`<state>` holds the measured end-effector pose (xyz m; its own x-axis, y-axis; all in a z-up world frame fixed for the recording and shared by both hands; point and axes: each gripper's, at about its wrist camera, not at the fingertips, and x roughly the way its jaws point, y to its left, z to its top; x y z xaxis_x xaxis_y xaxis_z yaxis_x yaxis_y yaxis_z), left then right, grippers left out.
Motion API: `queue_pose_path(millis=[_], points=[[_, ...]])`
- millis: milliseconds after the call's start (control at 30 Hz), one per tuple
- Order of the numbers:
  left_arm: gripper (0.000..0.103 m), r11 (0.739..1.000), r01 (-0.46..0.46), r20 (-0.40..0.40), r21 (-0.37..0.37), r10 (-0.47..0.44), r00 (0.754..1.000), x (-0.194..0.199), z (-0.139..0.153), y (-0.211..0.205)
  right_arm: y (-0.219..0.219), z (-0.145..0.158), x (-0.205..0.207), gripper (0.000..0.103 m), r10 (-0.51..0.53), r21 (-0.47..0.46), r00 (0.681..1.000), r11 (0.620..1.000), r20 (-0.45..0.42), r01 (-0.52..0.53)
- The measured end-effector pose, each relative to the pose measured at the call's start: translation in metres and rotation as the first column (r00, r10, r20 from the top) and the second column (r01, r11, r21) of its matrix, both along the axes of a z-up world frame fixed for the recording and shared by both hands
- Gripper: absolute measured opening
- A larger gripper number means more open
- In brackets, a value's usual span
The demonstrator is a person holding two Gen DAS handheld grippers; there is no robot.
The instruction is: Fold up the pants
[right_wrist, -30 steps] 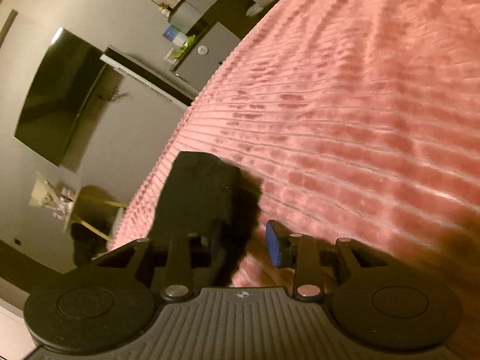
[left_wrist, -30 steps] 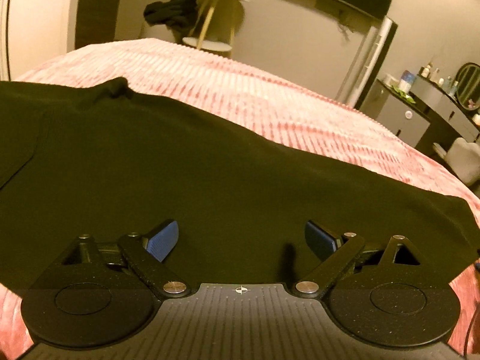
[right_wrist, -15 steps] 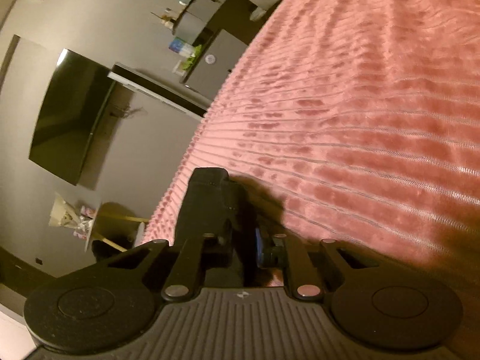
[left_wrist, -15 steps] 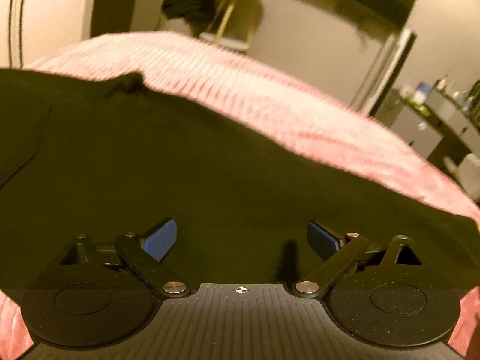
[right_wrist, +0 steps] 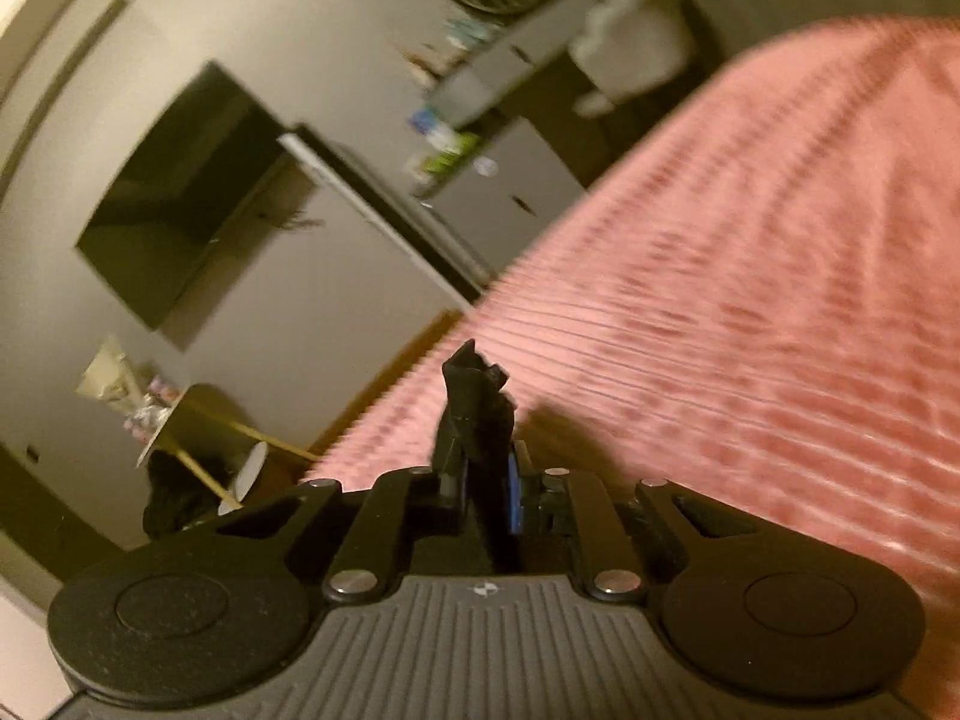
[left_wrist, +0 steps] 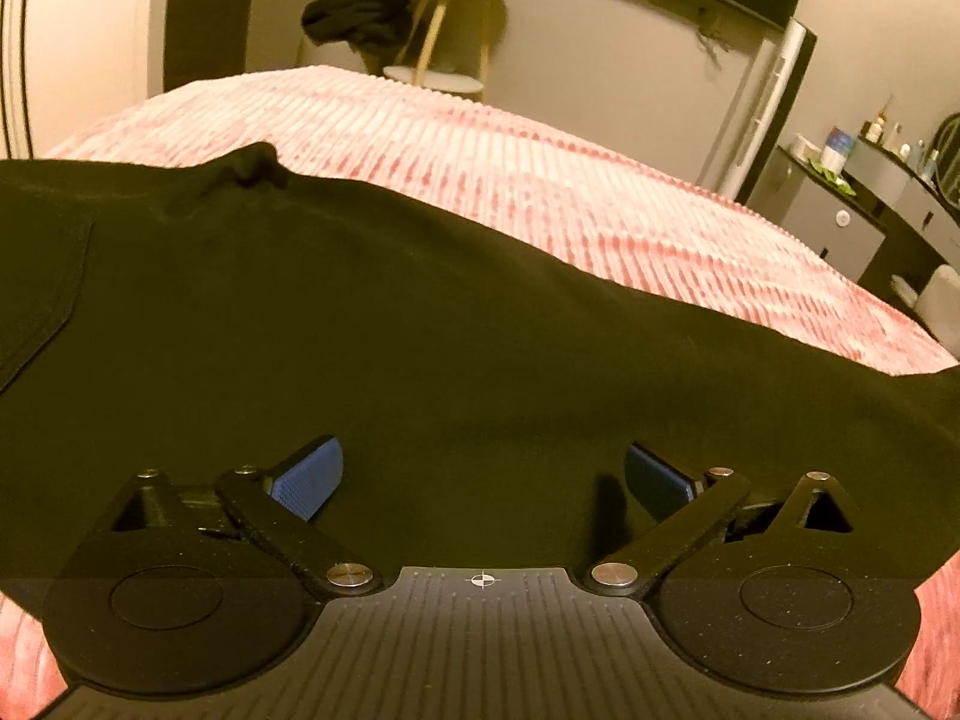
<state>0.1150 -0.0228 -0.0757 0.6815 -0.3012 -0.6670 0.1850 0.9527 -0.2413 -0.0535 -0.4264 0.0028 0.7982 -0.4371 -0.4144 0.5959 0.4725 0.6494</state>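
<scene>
Black pants (left_wrist: pixel 420 330) lie spread flat on a pink ribbed bedspread (left_wrist: pixel 540 180), filling the left wrist view. My left gripper (left_wrist: pixel 483 480) is open, its blue pads wide apart just above the cloth. In the right wrist view my right gripper (right_wrist: pixel 486 480) is shut on a pinched end of the black pants (right_wrist: pixel 477 402), which sticks up between the pads above the bedspread (right_wrist: pixel 750 330). The rest of the pants is hidden from that view.
A small round side table (left_wrist: pixel 450 12) with dark clothes (left_wrist: pixel 360 12) draped on it stands past the bed's far edge. A wall TV (right_wrist: pixel 174 198), a grey cabinet (left_wrist: pixel 840 228) and a dresser with bottles are at the right.
My right gripper has closed on the pants' end and lifted it, with the view tilting up. My left gripper has stayed open over the cloth with small shifts.
</scene>
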Motion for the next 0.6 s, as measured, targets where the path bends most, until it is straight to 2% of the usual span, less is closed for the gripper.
queue_pose_path(millis=[67,200,367,500,600], points=[[0.103,1.000,-0.009,-0.012,-0.029,0.009,1.000,-0.002,0.002,0.005,0.013,0.008,0.005,0.012,0.025,-0.013,1.000,1.000,-0.014,-0.025],[0.103,0.993,-0.052,-0.040,-0.108,0.048,0.998,-0.005,0.006,0.019,0.050,0.019,0.020,0.012,0.113,-0.096,0.992,0.988,-0.054,-0.118],[0.103,0.987,-0.043,-0.049,-0.154,0.036,0.998,-0.007,0.010,0.024,0.106,0.026,0.040,0.012,0.246,-0.154,0.965,0.954,-0.086,-0.257],[0.103,0.983,-0.018,-0.041,-0.180,0.011,0.999,-0.009,0.011,0.023,0.163,0.019,0.065,0.012,0.402,-0.167,0.906,0.892,-0.135,-0.421],[0.103,0.980,-0.003,-0.035,-0.199,-0.004,0.999,-0.011,0.013,0.023,0.204,-0.007,0.087,0.013,0.510,-0.117,0.836,0.835,-0.205,-0.538]])
